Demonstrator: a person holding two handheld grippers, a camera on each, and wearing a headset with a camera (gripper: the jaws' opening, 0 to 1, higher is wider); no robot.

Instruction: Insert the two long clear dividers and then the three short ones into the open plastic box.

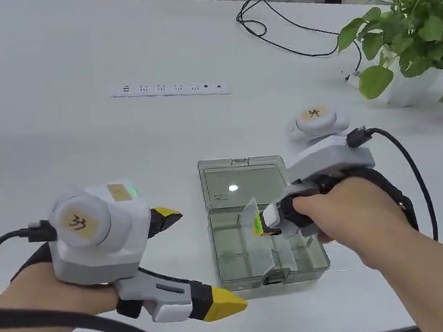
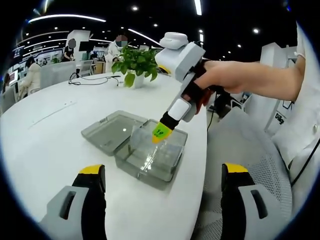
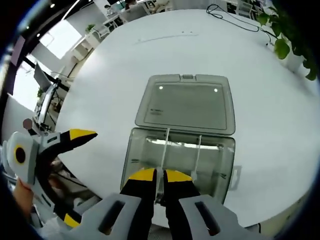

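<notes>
The right hand-held gripper [image 1: 260, 222] is clenched on a clear divider [image 1: 248, 212], holding it left of middle in the open plastic box [image 1: 226, 251]. The box's lid [image 1: 242, 183] lies flat on the far side. A second divider [image 3: 198, 150] runs near-to-far in the box, just to its right. The left hand-held gripper [image 1: 197, 259] (jaws spread wide, gripping nothing) hovers at the near left, apart from the box. The box sits close to the near edge of the bench [image 1: 68, 146]. Open surface stretches left and far, up to a power strip [image 1: 170, 88].
</notes>
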